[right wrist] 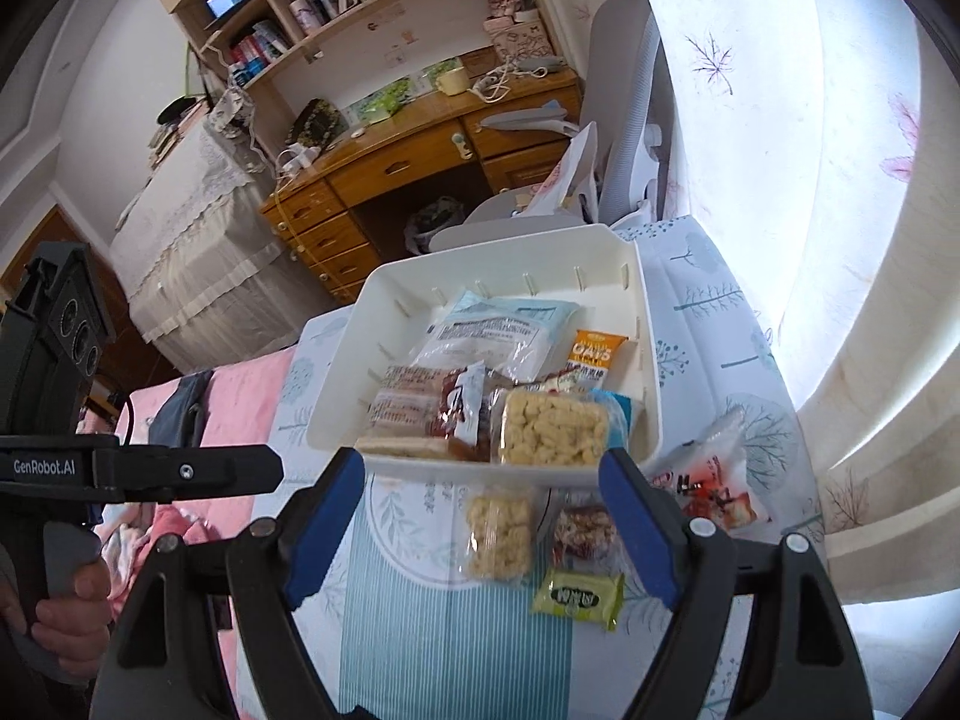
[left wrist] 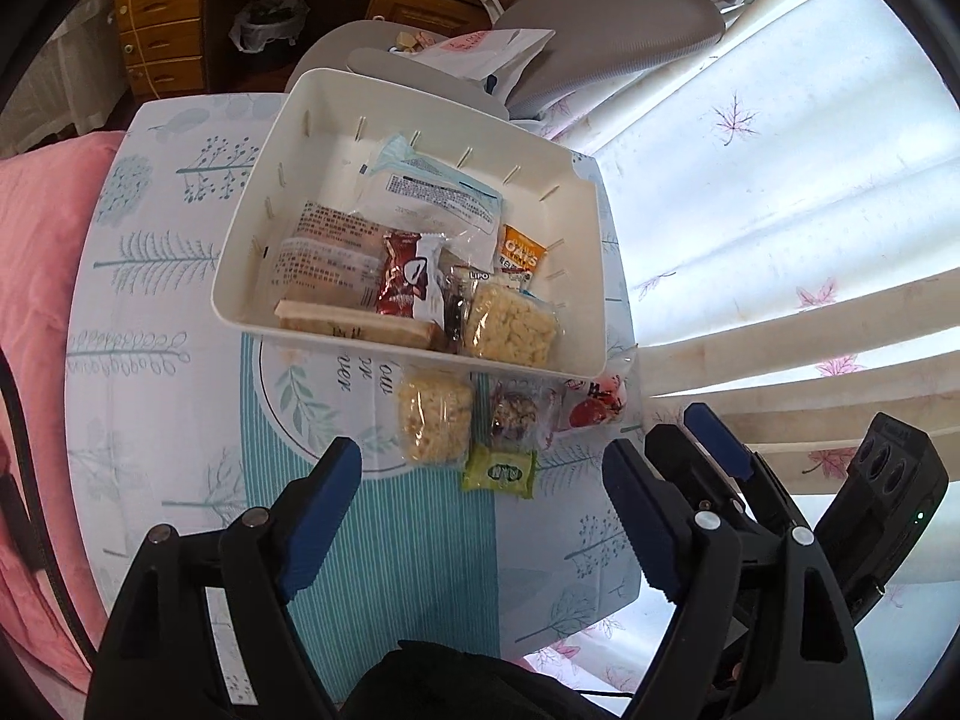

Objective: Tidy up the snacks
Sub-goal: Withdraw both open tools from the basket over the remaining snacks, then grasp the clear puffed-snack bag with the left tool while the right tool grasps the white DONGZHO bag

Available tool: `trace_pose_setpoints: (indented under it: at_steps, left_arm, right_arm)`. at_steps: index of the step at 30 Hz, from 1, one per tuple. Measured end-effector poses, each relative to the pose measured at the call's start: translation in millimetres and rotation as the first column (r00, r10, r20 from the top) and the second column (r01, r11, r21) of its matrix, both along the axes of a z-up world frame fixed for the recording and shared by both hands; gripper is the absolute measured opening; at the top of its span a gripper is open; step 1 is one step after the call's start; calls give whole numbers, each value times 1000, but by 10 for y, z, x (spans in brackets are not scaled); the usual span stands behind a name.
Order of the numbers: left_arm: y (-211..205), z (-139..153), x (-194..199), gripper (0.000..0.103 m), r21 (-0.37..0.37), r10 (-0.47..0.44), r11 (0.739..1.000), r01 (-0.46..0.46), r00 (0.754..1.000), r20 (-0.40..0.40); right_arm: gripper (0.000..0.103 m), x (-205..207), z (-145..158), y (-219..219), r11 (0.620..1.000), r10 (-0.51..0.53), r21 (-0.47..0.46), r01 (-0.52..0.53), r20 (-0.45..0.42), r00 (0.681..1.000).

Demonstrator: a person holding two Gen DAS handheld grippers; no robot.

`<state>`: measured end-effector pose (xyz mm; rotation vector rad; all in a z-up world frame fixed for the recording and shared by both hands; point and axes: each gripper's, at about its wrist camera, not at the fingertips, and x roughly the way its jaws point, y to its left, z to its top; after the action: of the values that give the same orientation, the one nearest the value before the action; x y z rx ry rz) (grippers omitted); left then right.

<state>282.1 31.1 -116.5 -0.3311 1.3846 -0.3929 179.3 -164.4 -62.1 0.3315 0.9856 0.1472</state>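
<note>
We are holding both the left hand-held gripper [left wrist: 483,498] and right hand-held gripper [right wrist: 483,501] released, empty, below the white basket [left wrist: 288,138] at frame centre.

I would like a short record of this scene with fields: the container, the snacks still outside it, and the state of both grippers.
container: white bin on the patterned tablecloth, already holding several snack packets
outside, in front of bin: puffed rice cake, dark round snack, green packet, red-and-white packet
left gripper: open, holding nothing
right gripper: open, holding nothing
</note>
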Motion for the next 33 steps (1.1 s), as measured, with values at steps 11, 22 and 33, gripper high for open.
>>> trace_pose_setpoints:
  at_steps: [11,22,33]
  left_arm:
    - [-161,-59,-603,82,5,105,994,-105,993,46]
    - [-415,-414,-1041,82,16,173,985,-174,983,67]
    - [-666,-873,-932,82,71,243,966,-248,967,70]
  right_arm:
    - [81,-283,-65,-213,994,103,31,-102,-39,994]
    - [81,-428,-307,-515,986,165,13,-164,-108,980]
    - [81,-392,-661,-869,992,115,-41,-121,-127,985]
